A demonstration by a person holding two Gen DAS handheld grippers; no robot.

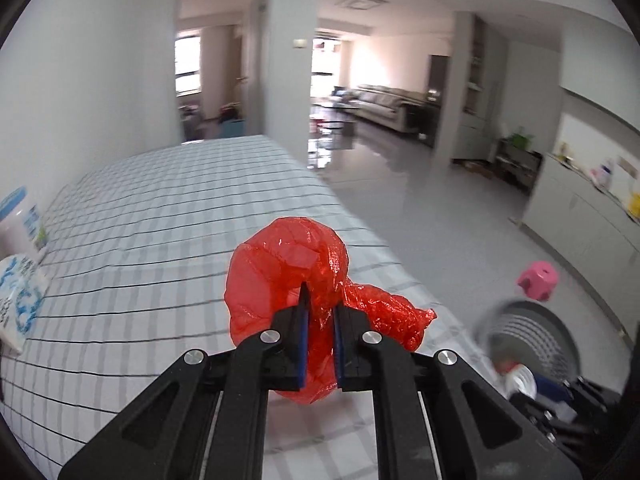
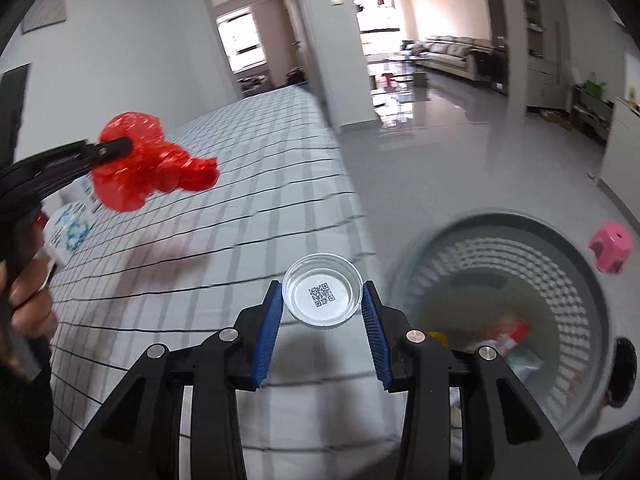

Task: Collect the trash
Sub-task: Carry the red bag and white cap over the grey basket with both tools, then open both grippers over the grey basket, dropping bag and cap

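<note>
the left claw (image 1: 320, 312) is clenched on a crumpled red plastic bag (image 1: 288, 276), its blue pads pinching the middle of the wad while the rest bulges out above and to the right; in the right wrist view the same bag (image 2: 148, 160) hangs clear of the checked bench cloth (image 2: 240, 200), with its shadow lying on the cloth below. the right claw (image 2: 323, 308) is grasping a small clear round lid (image 2: 322, 295) with a printed code inside it, 1 pad on each side of the rim, held just past the bench edge. the grey slatted bin (image 2: 560, 280) stands on the floor just right of the bench, with some scraps already lying at its bottom. so the pick-up step looks finished for both pieces and the carry to the bin is in hand. the next move calls for bringing each claw over the bin mouth before letting go, the lid being nearer, the bag having further to cross; the light bag may cling to the pads or drift, so a release low over the opening seems wise. a white tub (image 1: 22, 224) and a blue and white packet (image 1: 20, 300) sit at the far left of the bench, and whether they count as trash i cannot tell.
</note>
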